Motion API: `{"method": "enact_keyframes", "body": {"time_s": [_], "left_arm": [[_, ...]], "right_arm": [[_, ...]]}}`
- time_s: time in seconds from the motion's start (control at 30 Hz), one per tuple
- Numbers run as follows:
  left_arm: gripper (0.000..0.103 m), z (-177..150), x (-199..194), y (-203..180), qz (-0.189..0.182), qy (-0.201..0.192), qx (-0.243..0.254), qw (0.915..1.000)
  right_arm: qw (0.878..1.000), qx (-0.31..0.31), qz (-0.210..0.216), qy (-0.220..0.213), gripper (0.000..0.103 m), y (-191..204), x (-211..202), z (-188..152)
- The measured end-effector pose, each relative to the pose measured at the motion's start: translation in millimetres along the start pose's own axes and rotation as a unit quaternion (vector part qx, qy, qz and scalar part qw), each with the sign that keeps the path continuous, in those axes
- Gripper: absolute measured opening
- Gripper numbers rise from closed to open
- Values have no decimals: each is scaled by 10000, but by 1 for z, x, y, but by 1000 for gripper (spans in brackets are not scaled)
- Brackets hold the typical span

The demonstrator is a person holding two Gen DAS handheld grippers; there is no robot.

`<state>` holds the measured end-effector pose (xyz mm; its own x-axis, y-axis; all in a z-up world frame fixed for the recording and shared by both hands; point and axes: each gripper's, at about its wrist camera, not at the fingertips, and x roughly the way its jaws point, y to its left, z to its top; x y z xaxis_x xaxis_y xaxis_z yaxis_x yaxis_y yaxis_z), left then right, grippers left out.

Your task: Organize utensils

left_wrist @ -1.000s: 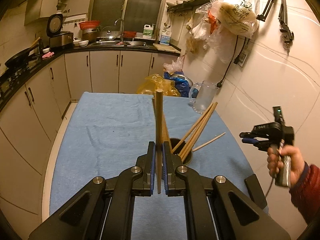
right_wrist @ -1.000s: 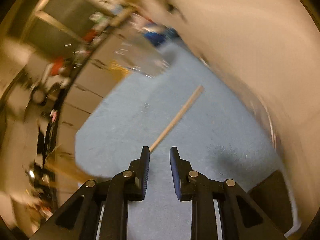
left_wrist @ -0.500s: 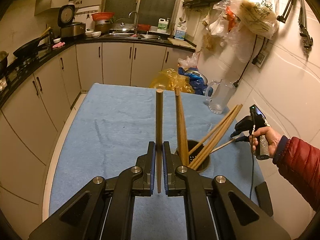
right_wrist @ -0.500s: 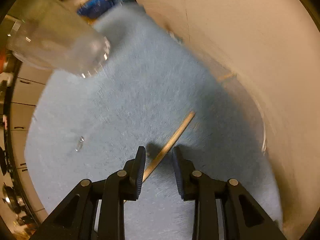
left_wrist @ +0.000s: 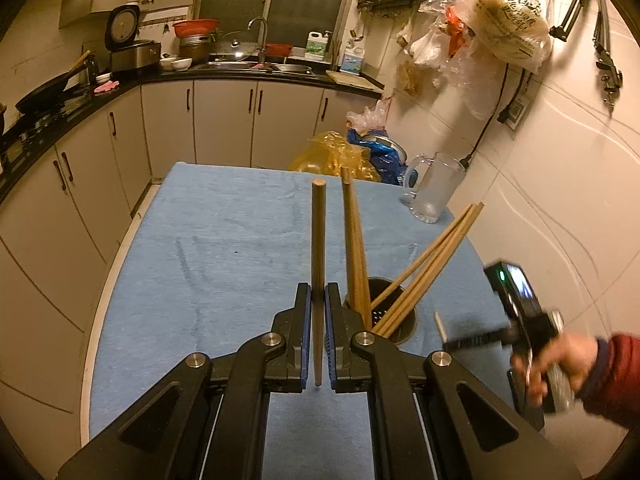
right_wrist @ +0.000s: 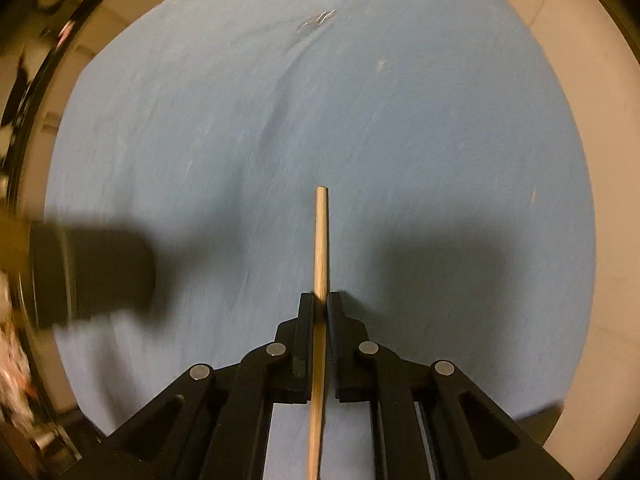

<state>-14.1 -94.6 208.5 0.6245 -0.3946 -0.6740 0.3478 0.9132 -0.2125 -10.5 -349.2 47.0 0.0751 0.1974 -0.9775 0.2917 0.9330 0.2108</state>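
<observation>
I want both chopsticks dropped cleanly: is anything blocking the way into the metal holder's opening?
Only the chopsticks already in the holder: two upright near its left rim, others fanning right. Some of the mouth shows open.

My left camera looks forward and down across the blue table cloth (left_wrist: 208, 248) toward the kitchen counter (left_wrist: 240, 74) (a wide view). My right camera faces nearly straight down, close over the same cloth (right_wrist: 400, 140).
</observation>
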Motion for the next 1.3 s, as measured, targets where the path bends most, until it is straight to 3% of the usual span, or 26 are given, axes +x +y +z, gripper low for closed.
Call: {"method": "enact_keyframes", "body": {"time_s": [0.07,0.17,0.57,0.77,1.1,1.3], "left_arm": [[6,-1,-2,0,-25,-9,44,10000],[6,-4,-6,-1,-65,-19,93,9999],[6,-7,-33,-13,-280,-178,362,9988],[6,5,-48,-21,-449,-336,482,9973],[6,51,-57,-31,-734,-579,493,9944],[6,66,-40,-30,-702,-524,305,9957]], "right_arm": [[9992,56,391,-105,6,5,-1,-21],[9969,133,604,-484,6,11,-11,-42],[9776,7,794,-1951,6,46,-86,-116],[9645,-39,922,-2476,6,43,-142,-127],[9227,-263,1252,-3637,6,70,-233,-112],[8914,-399,1066,-4388,6,104,-260,-92]]}}
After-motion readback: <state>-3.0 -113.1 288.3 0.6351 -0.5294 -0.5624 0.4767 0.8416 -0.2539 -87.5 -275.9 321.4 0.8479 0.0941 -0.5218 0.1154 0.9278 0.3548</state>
